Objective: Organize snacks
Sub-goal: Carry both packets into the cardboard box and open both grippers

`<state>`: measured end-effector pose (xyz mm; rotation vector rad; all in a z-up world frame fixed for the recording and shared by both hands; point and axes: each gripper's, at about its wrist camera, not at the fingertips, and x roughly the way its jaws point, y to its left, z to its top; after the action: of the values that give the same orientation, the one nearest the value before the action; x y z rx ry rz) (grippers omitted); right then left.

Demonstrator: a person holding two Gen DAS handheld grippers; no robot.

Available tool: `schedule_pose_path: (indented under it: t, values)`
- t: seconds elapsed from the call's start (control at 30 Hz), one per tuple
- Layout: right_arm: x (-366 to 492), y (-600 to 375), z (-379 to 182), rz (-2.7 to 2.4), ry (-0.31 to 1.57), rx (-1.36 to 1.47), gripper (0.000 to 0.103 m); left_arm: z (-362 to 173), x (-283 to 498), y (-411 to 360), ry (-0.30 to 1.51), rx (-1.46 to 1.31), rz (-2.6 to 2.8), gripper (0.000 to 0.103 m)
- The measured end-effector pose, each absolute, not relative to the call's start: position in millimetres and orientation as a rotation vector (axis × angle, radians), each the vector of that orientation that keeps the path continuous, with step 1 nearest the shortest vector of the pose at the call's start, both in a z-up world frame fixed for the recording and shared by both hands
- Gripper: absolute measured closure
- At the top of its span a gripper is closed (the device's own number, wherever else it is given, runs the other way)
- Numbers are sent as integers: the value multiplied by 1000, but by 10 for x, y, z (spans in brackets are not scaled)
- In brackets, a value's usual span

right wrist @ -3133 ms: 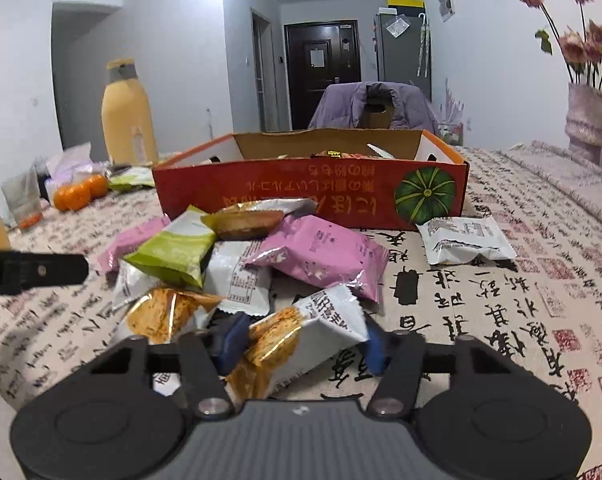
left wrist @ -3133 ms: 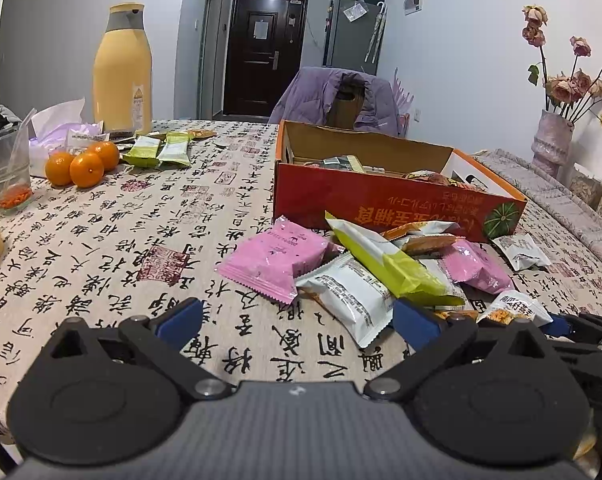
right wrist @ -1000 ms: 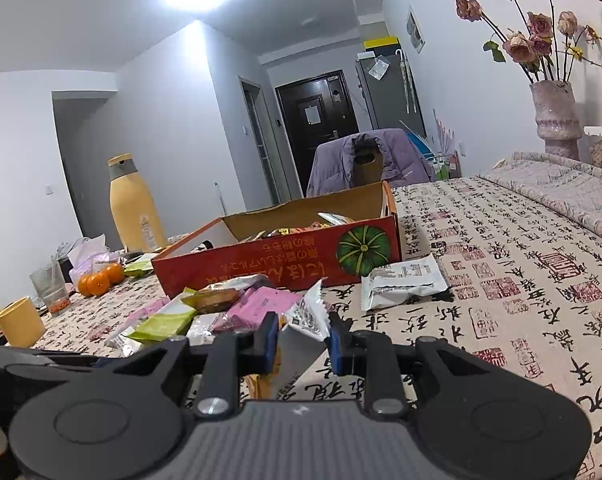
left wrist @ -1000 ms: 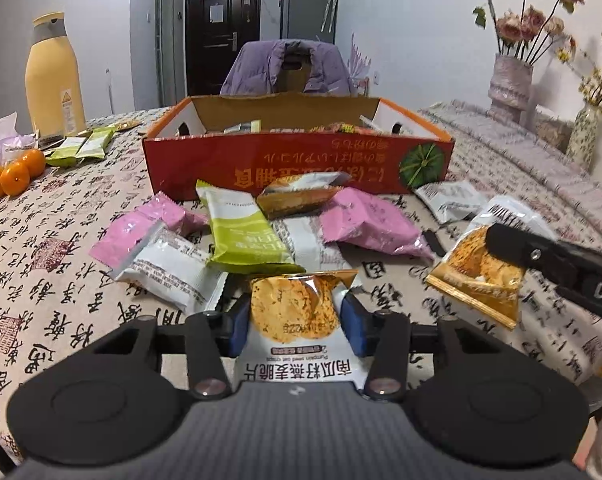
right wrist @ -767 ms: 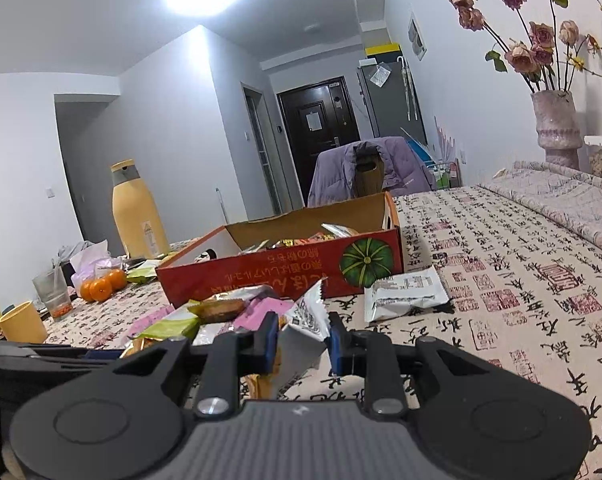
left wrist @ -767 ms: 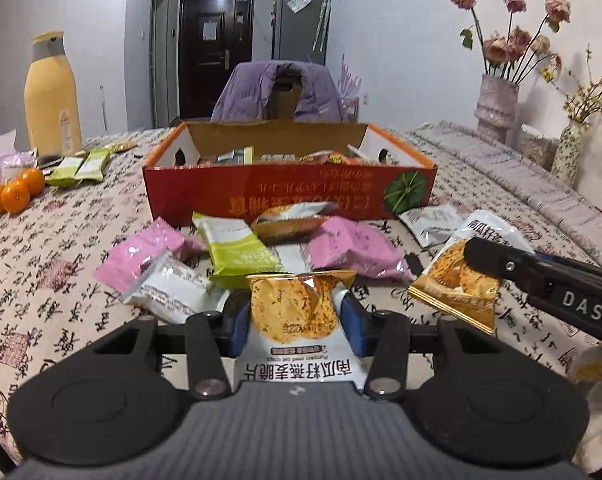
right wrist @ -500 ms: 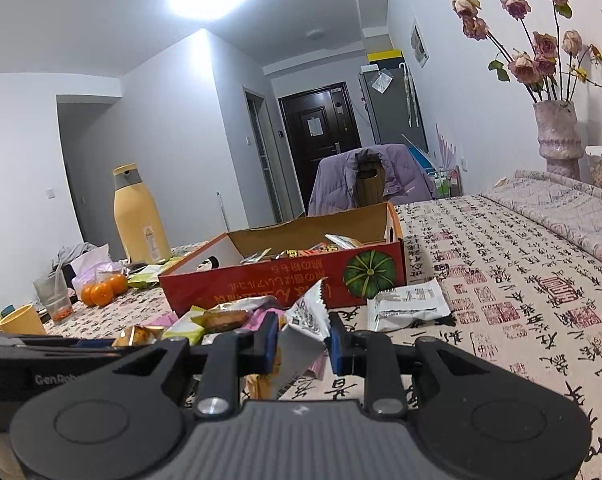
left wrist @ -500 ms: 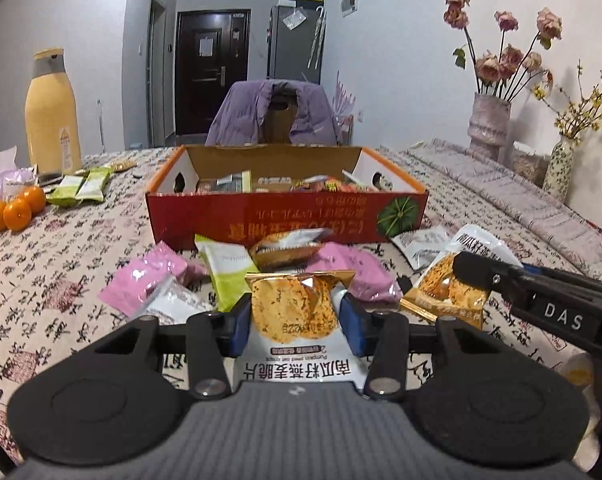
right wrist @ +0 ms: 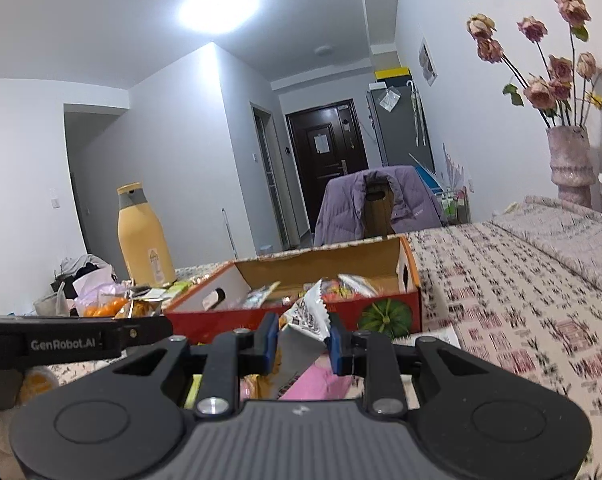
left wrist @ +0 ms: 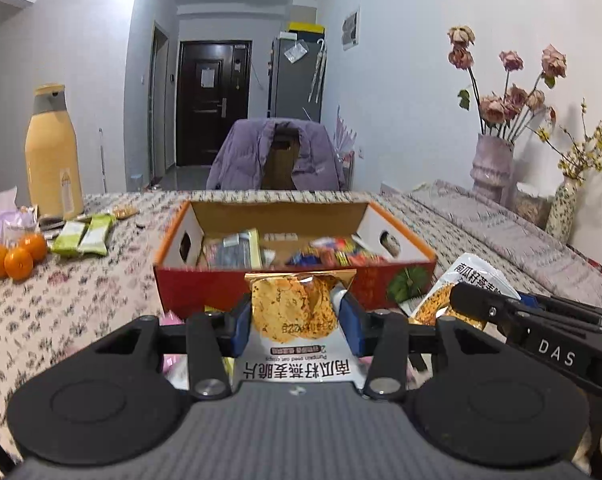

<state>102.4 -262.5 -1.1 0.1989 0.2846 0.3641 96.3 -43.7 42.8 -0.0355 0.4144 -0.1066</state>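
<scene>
Left gripper (left wrist: 297, 322) is clamping a chip packet (left wrist: 291, 312) just before the box (left wrist: 205, 284) rim; right gripper (right wrist: 303, 344) is pinching another packet (right wrist: 307, 322) nearby.

A white-and-orange crisp packet (left wrist: 297, 320) is held upright in front of an open red cardboard box (left wrist: 205, 284) of snacks. A second matching packet (right wrist: 307, 322) is held on edge.
</scene>
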Motion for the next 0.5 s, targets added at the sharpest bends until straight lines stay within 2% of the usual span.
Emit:
schedule_pose_path:
  t: [0.5]
  values:
    - [2088,-2341,371,345,271,143,79,772,1983,-291,379,-11,-65,57]
